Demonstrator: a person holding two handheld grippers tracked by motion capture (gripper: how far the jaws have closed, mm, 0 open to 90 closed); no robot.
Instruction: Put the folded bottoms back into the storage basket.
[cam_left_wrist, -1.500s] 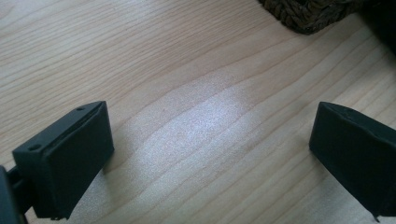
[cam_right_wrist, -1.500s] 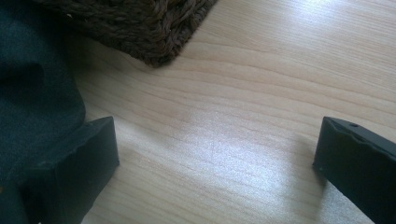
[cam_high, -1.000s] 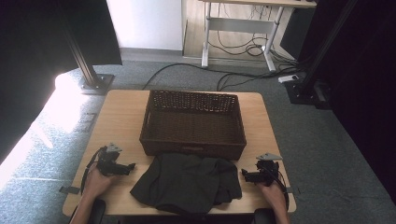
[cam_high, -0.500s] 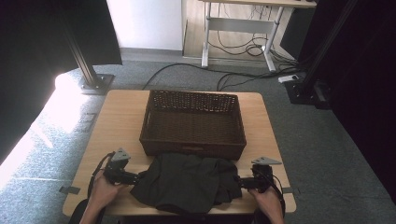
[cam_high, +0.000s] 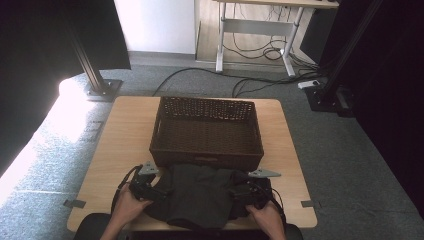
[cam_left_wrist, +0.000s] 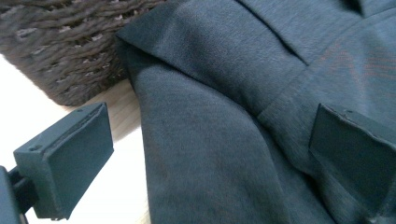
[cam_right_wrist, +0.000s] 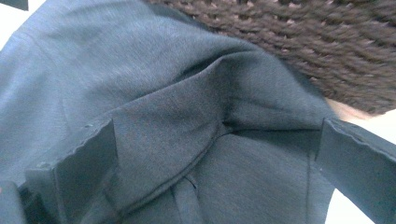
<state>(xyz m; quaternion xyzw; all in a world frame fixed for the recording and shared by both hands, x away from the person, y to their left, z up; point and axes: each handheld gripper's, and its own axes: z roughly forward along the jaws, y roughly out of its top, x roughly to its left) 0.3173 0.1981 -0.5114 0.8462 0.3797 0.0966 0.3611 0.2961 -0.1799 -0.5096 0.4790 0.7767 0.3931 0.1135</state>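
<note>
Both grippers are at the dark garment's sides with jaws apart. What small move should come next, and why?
Probably close both: the left gripper and right gripper stand open with the dark garment lying between their jaws, not yet pinched, in front of the wicker basket.

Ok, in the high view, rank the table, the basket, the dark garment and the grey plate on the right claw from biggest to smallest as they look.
1. Table
2. Basket
3. Garment, clearly smaller than the basket, though part of it hangs over the table's near edge
4. Grey plate, by far the smallest
</note>
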